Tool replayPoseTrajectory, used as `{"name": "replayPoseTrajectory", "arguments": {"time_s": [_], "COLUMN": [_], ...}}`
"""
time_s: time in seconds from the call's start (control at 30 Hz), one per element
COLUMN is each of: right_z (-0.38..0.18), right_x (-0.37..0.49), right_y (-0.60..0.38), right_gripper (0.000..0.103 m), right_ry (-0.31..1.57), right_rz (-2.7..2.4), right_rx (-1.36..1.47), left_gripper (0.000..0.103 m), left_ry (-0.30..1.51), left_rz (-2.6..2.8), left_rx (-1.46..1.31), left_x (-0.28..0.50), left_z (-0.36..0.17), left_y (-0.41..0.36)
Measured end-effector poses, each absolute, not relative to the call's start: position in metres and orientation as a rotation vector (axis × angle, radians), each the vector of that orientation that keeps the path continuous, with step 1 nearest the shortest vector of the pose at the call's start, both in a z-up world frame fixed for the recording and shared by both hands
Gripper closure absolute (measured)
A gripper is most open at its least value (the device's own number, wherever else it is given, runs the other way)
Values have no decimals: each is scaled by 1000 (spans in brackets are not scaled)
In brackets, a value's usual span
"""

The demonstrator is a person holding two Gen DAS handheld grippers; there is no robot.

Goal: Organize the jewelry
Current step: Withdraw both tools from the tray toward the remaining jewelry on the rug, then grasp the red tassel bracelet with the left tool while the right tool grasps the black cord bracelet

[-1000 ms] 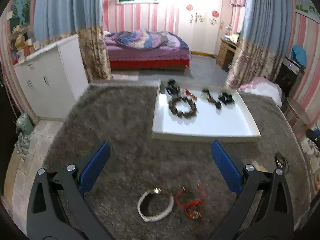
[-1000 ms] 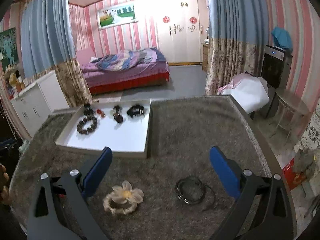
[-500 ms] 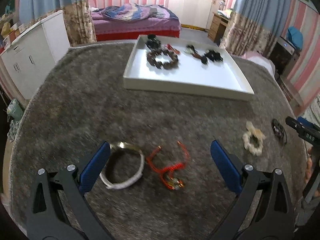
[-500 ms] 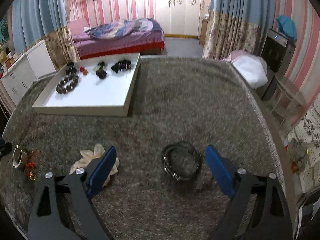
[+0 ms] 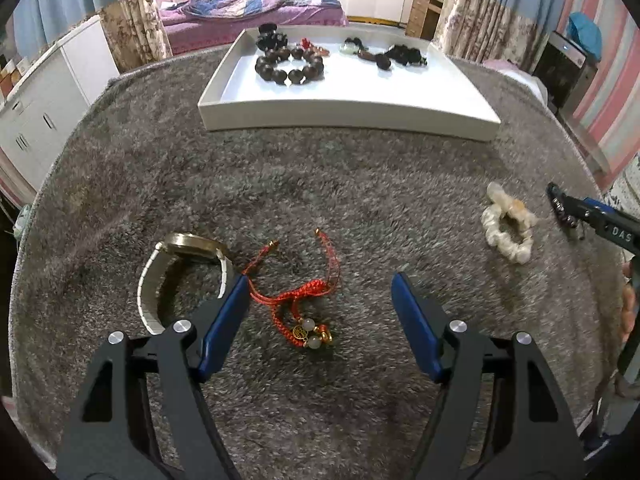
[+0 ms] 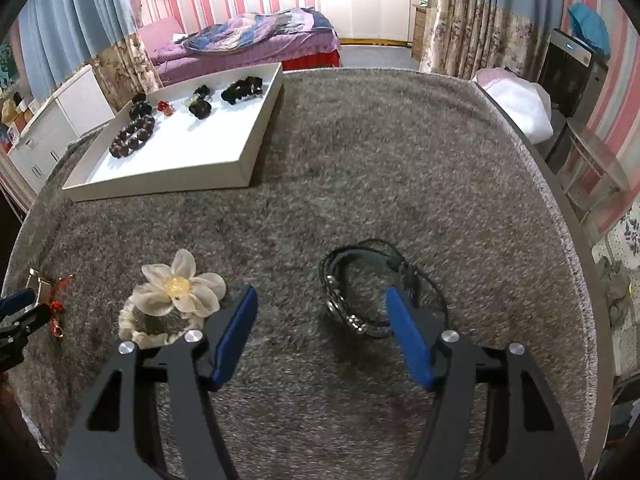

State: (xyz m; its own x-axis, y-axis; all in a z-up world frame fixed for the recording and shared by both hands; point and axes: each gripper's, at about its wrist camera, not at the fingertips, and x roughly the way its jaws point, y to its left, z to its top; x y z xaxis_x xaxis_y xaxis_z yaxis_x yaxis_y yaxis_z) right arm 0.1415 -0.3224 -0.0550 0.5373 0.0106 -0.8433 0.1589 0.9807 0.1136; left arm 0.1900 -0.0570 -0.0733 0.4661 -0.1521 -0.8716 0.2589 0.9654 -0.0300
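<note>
My left gripper [image 5: 320,284] is open, low over the grey rug, its jaws either side of a red cord bracelet [image 5: 304,300] with gold and pale beads. A white-strapped watch [image 5: 180,268] lies just left of it. My right gripper [image 6: 320,294] is open over a black band bracelet [image 6: 360,288]; its right finger overlaps the bracelet's right side. A cream flower scrunchie [image 6: 172,300] lies to its left and also shows in the left wrist view [image 5: 508,228]. The white tray [image 5: 344,116] holds a dark bead bracelet [image 5: 290,68] and several other pieces.
The tray also shows at the far left of the right wrist view [image 6: 168,184]. The rug-covered table's edge [image 6: 576,264] curves round on the right. White cabinets [image 5: 48,92], curtains and a bed [image 5: 256,4] lie beyond the table.
Both grippers have dropped lower and closer to the rug and narrowed their opening. The left now frames the red bracelet; the right has come down over the black bracelet.
</note>
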Motion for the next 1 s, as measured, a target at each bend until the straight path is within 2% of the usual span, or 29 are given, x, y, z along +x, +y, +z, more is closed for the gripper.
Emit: {"name": "replayPoseTrajectory", "arguments": {"time_s": [0.13,0.33,0.77,0.9,1.0], "right_z": [-62,-73,-85,-86,-86], "right_x": [145,155,161,160,160], "right_y": [-325,-323,-323,-322,-322], "right_gripper": [36,48,81,82,82], "right_ry": [1011,1040,1044,1039,1039], "right_rz": [-94,-99,-117,-119,-118], "right_rx": [188,162,149,137,141], "left_gripper": [32,44,54,56,62], "left_ry": [1074,1115,1112,1107,1106], "left_rz": [-242,-248,-245,-237,-230], "left_rx": [119,115,114,134,141], "left_x": [193,200,203,203,202], "left_z": [-84,-98,-101,-101,-101], "left_y": [-58,-58,-56,-59,-60]}}
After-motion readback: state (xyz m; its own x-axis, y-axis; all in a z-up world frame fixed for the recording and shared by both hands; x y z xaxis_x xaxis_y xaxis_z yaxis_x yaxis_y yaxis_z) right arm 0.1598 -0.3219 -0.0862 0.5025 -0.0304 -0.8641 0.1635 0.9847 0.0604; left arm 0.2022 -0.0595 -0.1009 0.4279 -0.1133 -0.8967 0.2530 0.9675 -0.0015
